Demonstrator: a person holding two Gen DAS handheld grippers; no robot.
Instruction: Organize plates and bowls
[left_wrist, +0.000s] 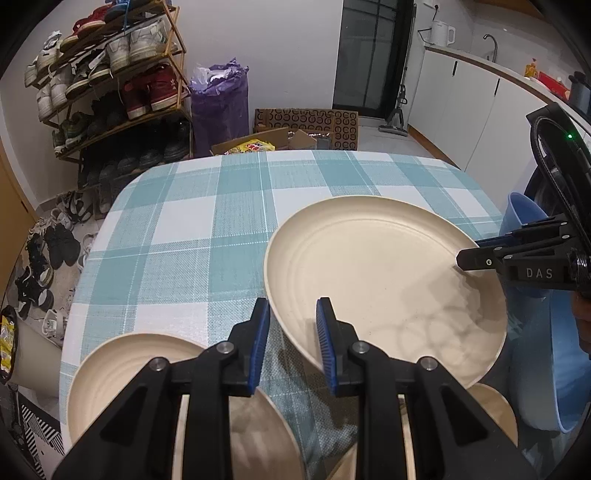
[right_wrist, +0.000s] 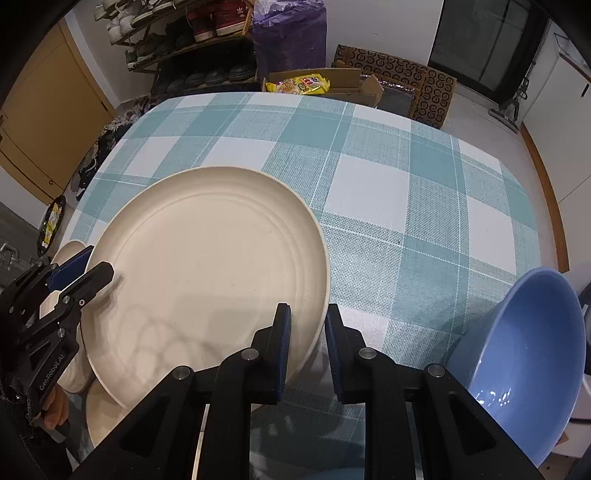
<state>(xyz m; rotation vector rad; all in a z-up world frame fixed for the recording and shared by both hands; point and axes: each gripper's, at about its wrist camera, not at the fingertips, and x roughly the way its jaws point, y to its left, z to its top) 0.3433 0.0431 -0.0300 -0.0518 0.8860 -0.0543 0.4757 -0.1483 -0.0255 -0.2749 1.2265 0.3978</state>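
A large cream plate (left_wrist: 384, 280) (right_wrist: 207, 280) hangs tilted above the checked table, held by its two opposite edges. My left gripper (left_wrist: 291, 332) has its blue pads around the plate's left rim. My right gripper (right_wrist: 307, 343) has its pads around the right rim; it also shows in the left wrist view (left_wrist: 480, 258). A second cream plate (left_wrist: 122, 373) lies on the table at the lower left. Another cream dish (left_wrist: 498, 410) shows under the held plate. A blue bowl (right_wrist: 524, 354) stands tilted at the right.
The table (left_wrist: 221, 221) has a teal and white checked cloth. Behind it stand a shoe rack (left_wrist: 110, 85), a purple bag (left_wrist: 219, 107) and cardboard boxes (left_wrist: 306, 127). White kitchen cabinets (left_wrist: 476, 107) run along the right.
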